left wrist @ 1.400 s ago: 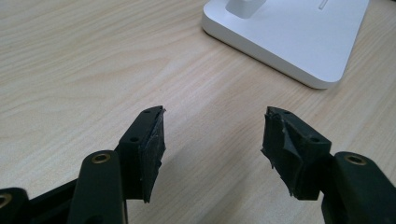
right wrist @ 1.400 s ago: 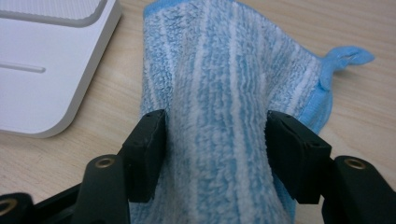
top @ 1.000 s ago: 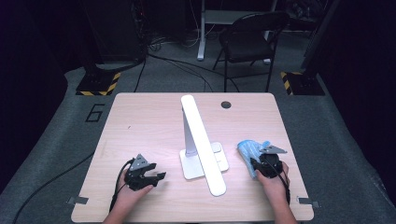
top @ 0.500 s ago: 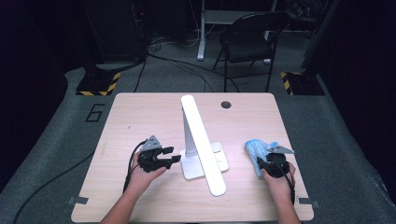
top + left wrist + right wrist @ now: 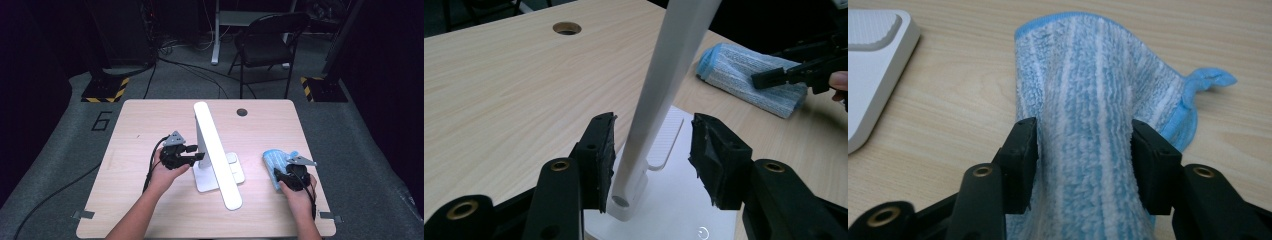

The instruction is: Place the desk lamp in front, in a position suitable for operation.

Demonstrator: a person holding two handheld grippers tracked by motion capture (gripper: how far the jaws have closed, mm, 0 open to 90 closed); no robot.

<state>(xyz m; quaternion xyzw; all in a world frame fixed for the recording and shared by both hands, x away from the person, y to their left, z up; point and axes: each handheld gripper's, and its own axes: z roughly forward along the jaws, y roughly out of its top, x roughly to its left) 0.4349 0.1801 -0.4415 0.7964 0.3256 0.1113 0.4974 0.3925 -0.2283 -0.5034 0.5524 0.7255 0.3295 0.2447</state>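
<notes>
1. The left gripper (image 5: 199, 158) is sitting at the upright stem of the white plastic desk lamp (image 5: 216, 155), near the middle of the light wooden table (image 5: 150, 125). In the left gripper view (image 5: 651, 160) its jaws are standing either side of the lamp's post just above the hinge. They've just been closing in, the post is between them, one pad is right against it and the other is standing off with a gap, so it's a narrowish claw, not clamping yet.
2. The right gripper (image 5: 280, 175) is hanging over the near end of the folded blue-and-white striped microfibre cloth (image 5: 276, 161), which is lying on the table just right of the lamp's flat square base (image 5: 234, 172). In the right gripper view (image 5: 1083, 150) the cloth (image 5: 1093, 100) is bunching up between the jaws. They've just been opening, and I honestly can't tell if the pads are pinching the fabric or only brushing it.
3. Containers: nothing on the table is holding anything.
4. Writing: a big number 6 (image 5: 102, 120) is marked on the grey floor mat left of the table. A small round power symbol (image 5: 703, 232) is showing on the lamp base.
</notes>
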